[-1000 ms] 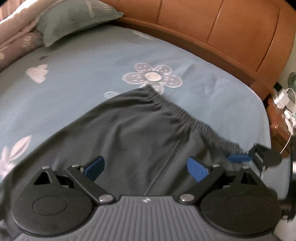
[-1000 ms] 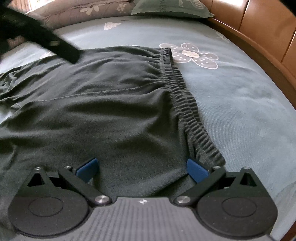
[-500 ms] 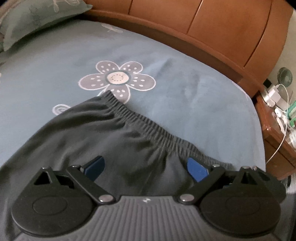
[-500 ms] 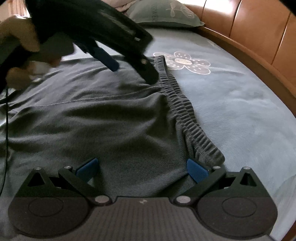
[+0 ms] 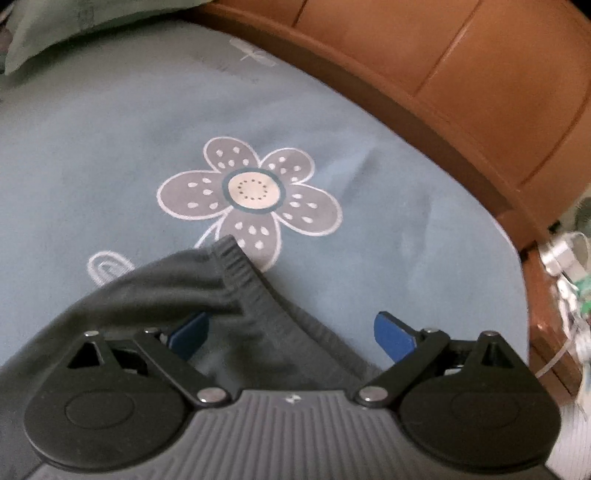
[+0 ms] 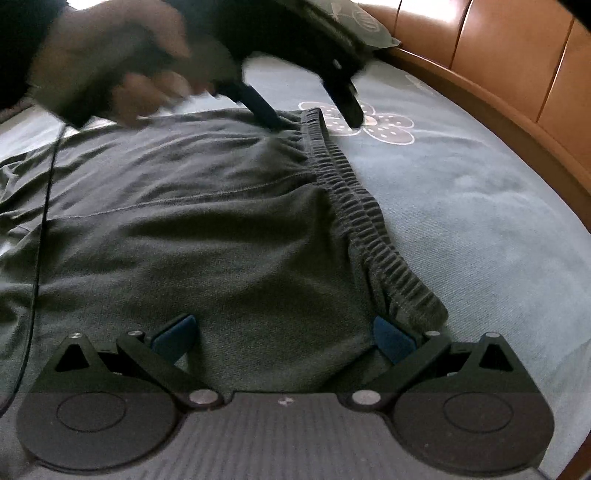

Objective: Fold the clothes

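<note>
Dark grey trousers (image 6: 207, 229) lie flat on the blue bed sheet (image 6: 480, 206), their elastic waistband (image 6: 358, 206) running from the near right to the far middle. My right gripper (image 6: 282, 336) is open low over the cloth, its right finger beside the waistband's near corner. My left gripper (image 5: 291, 330) is open and straddles the waistband's far corner (image 5: 236, 258), one finger on the cloth and the other over the sheet. In the right wrist view the left gripper (image 6: 314, 114) shows at the far end, held by a hand (image 6: 110, 74).
A wooden headboard (image 5: 461, 85) curves along the right side of the bed. A grey-green pillow (image 5: 74, 26) lies at the far left. A bedside table with cables and small items (image 5: 565, 280) stands past the bed's right edge. A flower print (image 5: 251, 195) marks the sheet.
My left gripper has travelled along the waistband to its far corner and dropped lower onto it. The right gripper has hardly moved, staying open at the near corner.
</note>
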`<state>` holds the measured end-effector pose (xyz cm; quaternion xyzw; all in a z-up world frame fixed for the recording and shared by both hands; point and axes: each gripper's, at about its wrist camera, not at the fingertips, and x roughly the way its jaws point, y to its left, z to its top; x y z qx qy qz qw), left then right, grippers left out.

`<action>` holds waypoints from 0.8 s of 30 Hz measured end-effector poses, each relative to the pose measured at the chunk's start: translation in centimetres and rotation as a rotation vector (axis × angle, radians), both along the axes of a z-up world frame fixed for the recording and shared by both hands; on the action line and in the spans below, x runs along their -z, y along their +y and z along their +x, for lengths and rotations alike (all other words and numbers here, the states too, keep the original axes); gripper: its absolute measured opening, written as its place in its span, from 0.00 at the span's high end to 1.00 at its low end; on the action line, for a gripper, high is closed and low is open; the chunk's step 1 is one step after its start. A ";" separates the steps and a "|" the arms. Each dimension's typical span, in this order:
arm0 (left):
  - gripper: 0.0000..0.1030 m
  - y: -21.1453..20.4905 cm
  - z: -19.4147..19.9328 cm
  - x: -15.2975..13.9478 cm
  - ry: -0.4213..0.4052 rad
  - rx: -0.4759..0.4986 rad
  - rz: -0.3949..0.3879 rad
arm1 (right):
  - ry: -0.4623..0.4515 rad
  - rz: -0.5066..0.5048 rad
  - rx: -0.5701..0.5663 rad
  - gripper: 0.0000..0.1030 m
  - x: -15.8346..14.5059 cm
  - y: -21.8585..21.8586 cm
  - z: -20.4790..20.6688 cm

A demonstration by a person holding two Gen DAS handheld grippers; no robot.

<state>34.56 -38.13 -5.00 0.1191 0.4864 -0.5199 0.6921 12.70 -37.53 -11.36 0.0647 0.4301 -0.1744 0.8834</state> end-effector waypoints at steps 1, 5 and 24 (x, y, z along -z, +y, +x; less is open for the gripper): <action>0.07 0.9 -0.5 -0.5 -0.002 0.012 0.009 | 0.001 -0.001 0.001 0.00 0.0 0.1 0.0; 0.07 5.3 -3.2 -0.9 0.007 0.032 0.096 | -0.003 -0.007 0.007 0.00 0.1 0.2 -0.1; 0.06 8.0 -4.7 -1.3 -0.059 -0.064 0.101 | -0.057 0.006 -0.023 0.00 -2.5 2.4 -2.5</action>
